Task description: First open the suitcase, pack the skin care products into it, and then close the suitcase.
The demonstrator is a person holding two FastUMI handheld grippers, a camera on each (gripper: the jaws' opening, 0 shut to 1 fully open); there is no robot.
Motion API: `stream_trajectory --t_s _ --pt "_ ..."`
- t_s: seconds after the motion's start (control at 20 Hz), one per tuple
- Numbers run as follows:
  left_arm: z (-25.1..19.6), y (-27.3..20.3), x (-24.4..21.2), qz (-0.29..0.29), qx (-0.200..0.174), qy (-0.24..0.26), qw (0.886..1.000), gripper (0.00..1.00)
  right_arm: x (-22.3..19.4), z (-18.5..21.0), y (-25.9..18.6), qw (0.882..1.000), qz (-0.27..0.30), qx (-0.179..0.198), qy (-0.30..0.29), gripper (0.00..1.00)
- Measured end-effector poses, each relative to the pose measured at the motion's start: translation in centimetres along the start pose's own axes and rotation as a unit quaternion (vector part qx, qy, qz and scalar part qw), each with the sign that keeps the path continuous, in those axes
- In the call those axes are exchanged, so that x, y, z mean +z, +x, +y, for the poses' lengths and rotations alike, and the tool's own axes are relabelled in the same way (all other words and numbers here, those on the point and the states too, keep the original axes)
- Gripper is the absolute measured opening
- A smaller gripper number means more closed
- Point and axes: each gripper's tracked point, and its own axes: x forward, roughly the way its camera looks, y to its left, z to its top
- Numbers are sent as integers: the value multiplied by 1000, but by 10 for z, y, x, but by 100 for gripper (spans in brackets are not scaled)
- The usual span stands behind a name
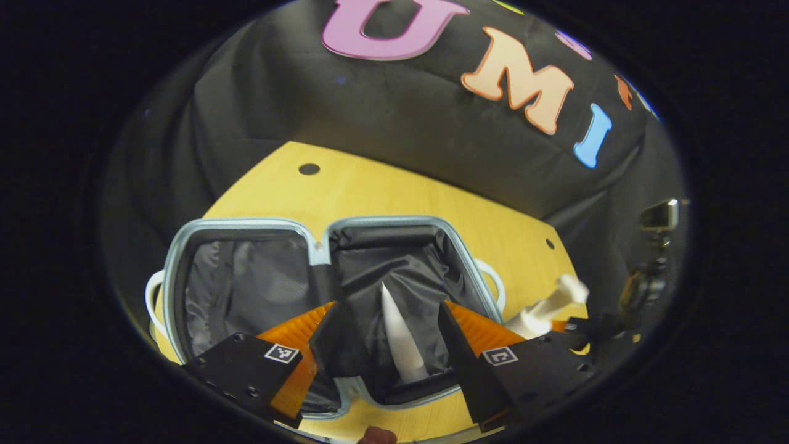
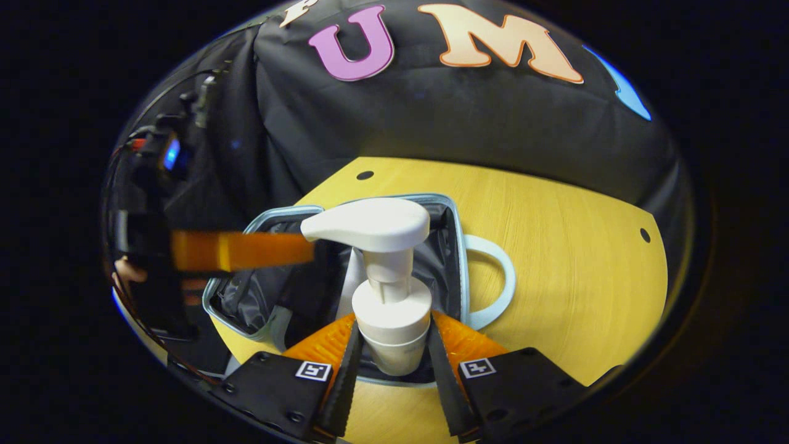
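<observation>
Left gripper view: the left gripper (image 1: 391, 330) hangs with fingers spread over the open suitcase (image 1: 320, 246) on the yellow tabletop (image 1: 394, 191), a white tube (image 1: 400, 336) lying inside. Right gripper view: the right gripper (image 2: 390, 342) clamps a white pump bottle (image 2: 385, 277) above the suitcase (image 2: 453, 228), beside its handle (image 2: 496, 277).

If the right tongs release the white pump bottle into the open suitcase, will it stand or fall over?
The pump bottle is probably top-heavy: its wide pump head sits high above a narrow neck. The suitcase lining looks soft and wrinkled, so it would likely tip. Its smooth plastic may slip in the right tongs.
</observation>
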Motion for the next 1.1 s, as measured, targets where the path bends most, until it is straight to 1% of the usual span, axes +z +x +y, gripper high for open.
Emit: stream_trajectory --t_s 0.05,0.15,0.25,0.3,0.45,0.5,0.55,0.6,0.65,0.75,0.8,0.85,0.9,0.95,1.1 --pt "11 -15 9 -15 5 -8 1000 92 -6 1 7 1000 12 -2 3 60" --pt "39 -44 23 -41 22 -30 998 92 -16 0 18 999 32 -3 4 61" --pt "74 -73 30 -59 46 -59 995 92 -20 1 23 999 41 -3 3 59" --pt "94 -86 34 -70 60 -74 993 92 -19 1 29 999 40 -6 9 60" --pt "158 -126 28 -89 114 -126 981 92 -16 -6 35 999 37 -22 29 58" --pt "182 -134 23 -93 132 -141 977 92 -12 -7 35 999 33 -21 33 64" --pt "204 -139 16 -93 151 -156 972 92 -11 -7 36 999 28 -21 36 58" --pt "224 -141 7 -93 166 -169 967 92 -8 -7 35 999 21 -20 38 57" --pt "244 -140 -3 -89 182 -181 962 92 -5 -8 33 999 14 -20 43 68" --pt "277 -134 -31 -71 207 -203 954 92 4 -7 25 998 -3 -18 54 80" --pt "290 -129 -42 -59 213 -214 952 92 13 -7 20 998 -22 -16 60 90" --pt "299 -123 -49 -53 217 -225 948 92 22 -7 12 997 -43 -12 64 88" --pt "306 -115 -55 -46 215 -237 946 92 32 -8 2 996 -66 -8 66 90" --pt "313 -111 -61 -44 210 -249 944 92 41 -9 -11 994 -87 -4 67 97" --pt "329 -97 -73 -33 198 -284 938 92 56 -20 -47 988 -133 -8 76 98"
